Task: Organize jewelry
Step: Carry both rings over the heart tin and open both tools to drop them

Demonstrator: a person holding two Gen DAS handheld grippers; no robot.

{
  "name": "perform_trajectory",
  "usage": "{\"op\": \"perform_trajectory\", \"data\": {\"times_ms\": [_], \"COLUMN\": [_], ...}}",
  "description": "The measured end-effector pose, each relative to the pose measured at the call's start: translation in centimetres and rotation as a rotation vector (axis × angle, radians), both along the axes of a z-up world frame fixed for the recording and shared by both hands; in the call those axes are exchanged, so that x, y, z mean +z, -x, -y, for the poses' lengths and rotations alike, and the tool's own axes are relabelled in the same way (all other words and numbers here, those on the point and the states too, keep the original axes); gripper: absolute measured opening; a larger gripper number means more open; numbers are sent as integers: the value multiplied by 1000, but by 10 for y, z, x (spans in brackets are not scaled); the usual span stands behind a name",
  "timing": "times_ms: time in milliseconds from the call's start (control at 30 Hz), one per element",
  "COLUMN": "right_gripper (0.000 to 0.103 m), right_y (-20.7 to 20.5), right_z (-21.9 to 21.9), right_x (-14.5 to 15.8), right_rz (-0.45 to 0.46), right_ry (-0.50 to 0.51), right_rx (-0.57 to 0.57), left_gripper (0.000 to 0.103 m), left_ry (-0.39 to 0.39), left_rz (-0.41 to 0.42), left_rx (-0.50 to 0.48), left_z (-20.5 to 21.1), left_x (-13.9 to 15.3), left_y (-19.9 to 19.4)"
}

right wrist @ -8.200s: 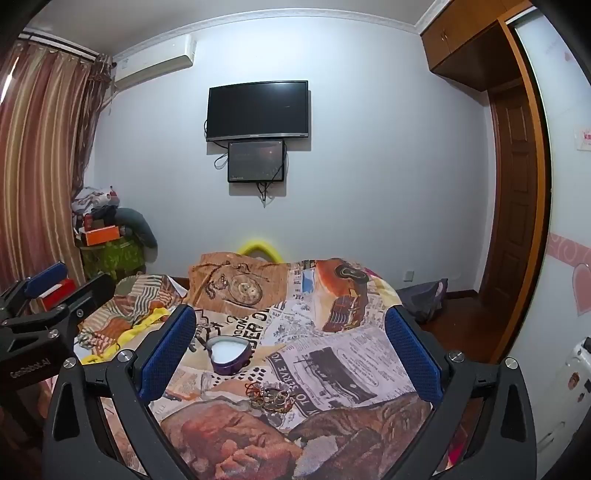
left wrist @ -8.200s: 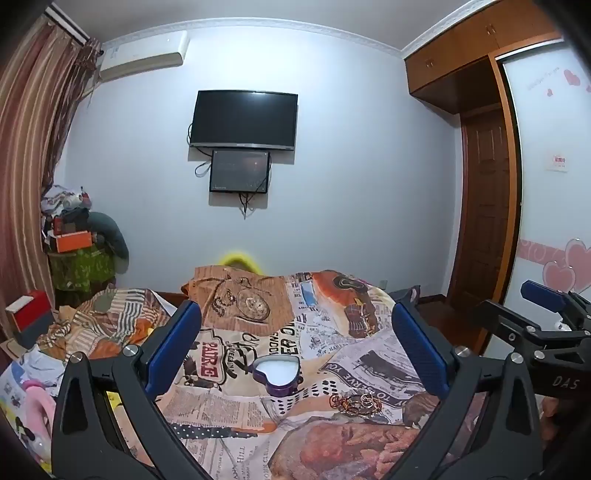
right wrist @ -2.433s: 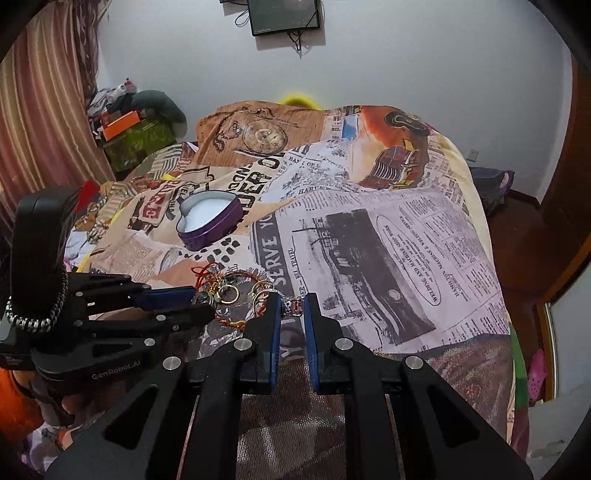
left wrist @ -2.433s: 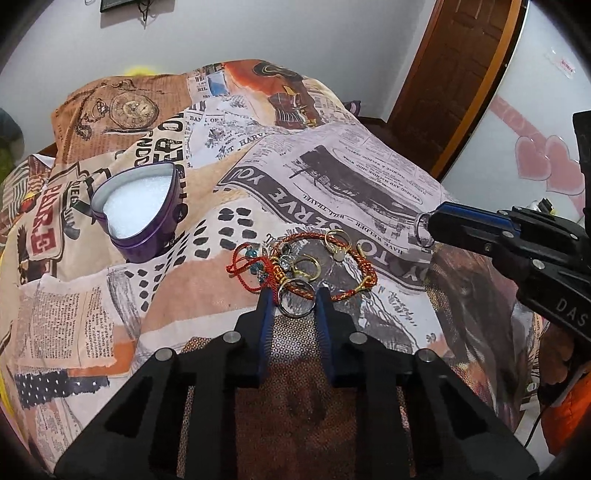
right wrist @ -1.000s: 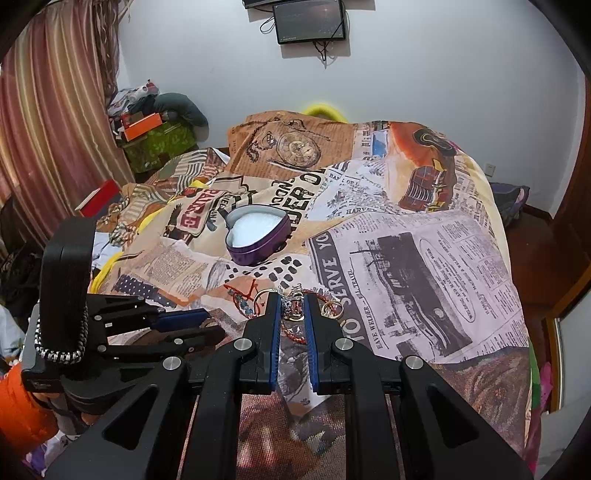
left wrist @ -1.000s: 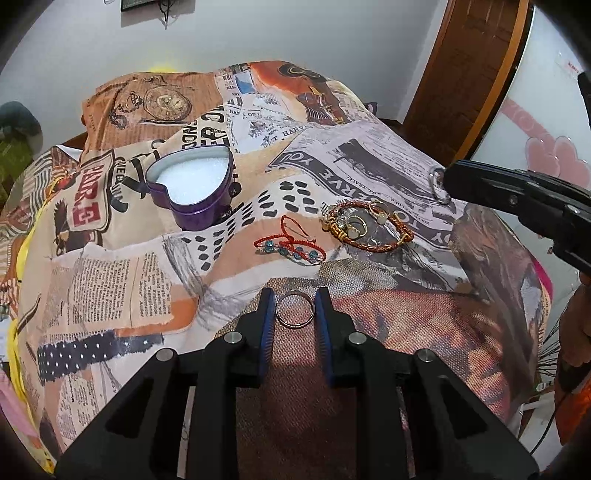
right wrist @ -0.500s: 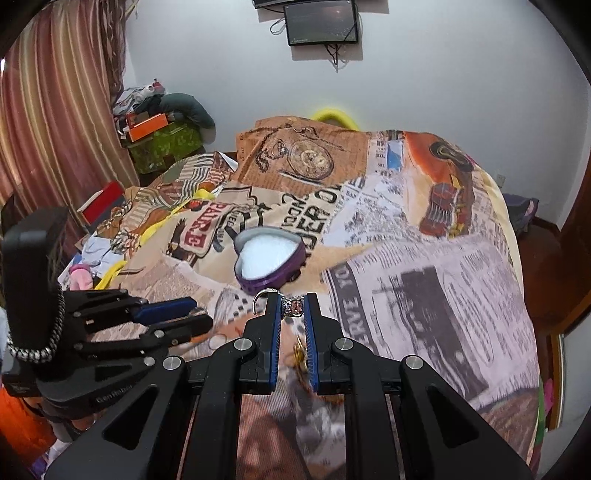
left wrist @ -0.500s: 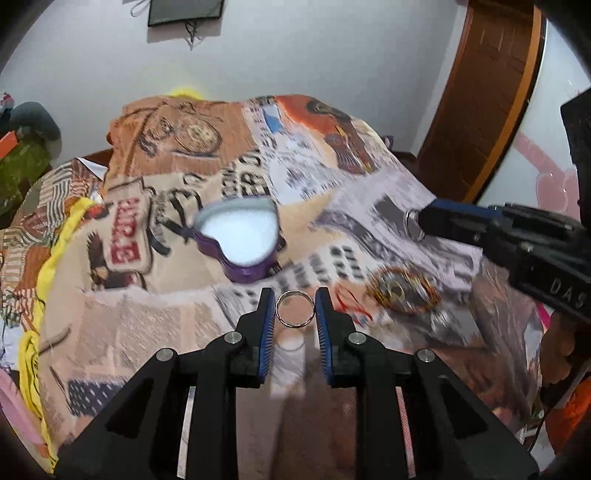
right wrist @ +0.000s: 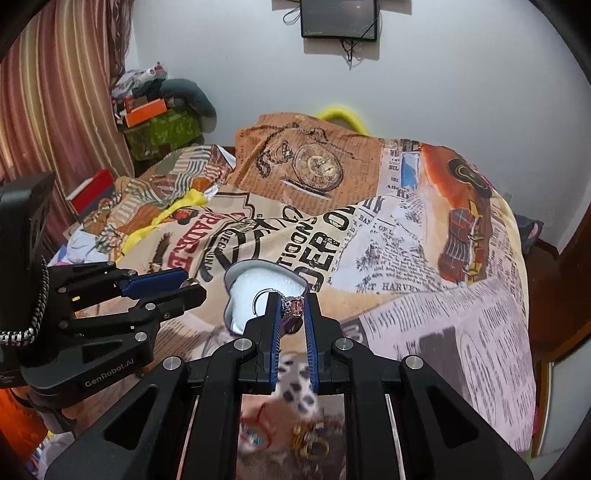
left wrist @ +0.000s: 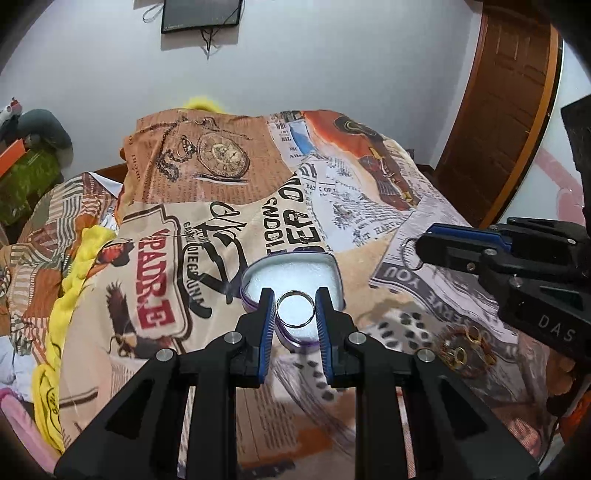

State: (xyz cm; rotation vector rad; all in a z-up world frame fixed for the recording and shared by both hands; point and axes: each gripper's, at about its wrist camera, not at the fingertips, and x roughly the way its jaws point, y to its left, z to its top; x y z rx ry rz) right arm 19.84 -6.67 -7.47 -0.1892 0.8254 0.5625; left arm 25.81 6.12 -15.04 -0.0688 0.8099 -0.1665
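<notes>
In the left wrist view the left gripper (left wrist: 295, 314) reaches forward and slightly down over the bed (left wrist: 424, 221), its blue-padded fingers (left wrist: 266, 325) clamped on the two sides of a plain silver ring (left wrist: 295, 309). The ring faces the camera, its open hole showing the white beyond it. Seen from the right wrist view, this gripper lies low on the left, pointing right toward the box.

The right gripper (right wrist: 291, 310) is held level and forward, its fingers (right wrist: 274, 328) closed on a ring with a pink stone (right wrist: 293, 307). The stone setting sits pinched between the pads, and the silver band loops out to the left of the left pad, so the ring lies crosswise to the fingers.

Below and nearer than both tips, a blurred heap of gold rings and red cord bracelets (right wrist: 295, 439) lies on the bedspread.

Just beyond both gripped rings stands the purple heart-shaped box (left wrist: 291, 273), open, with a white lining, resting on the newspaper-print bedspread. In both views the gripped ring overlaps the box's white inside; whether either touches it cannot be told.

Farther off are the wall screen (left wrist: 202, 14) and, at right, a wooden door (left wrist: 498, 110).
</notes>
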Motion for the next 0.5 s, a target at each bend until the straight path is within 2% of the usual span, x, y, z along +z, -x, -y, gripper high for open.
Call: {"op": "perform_trajectory", "data": {"times_ms": [333, 500], "right_gripper": [11, 11], "right_y": [-48, -58], "right_z": [-25, -35], "right_x": [-38, -51], "right_rz": [-180, -218], "right_ry": [38, 80], "right_rx": [54, 75], "left_gripper": [21, 21], "left_ry": [67, 89], "left_rz": [-95, -145], "left_rx": [-20, -32], "left_z": [-15, -20], "left_x": [-28, -42], "left_y": [-50, -69]}}
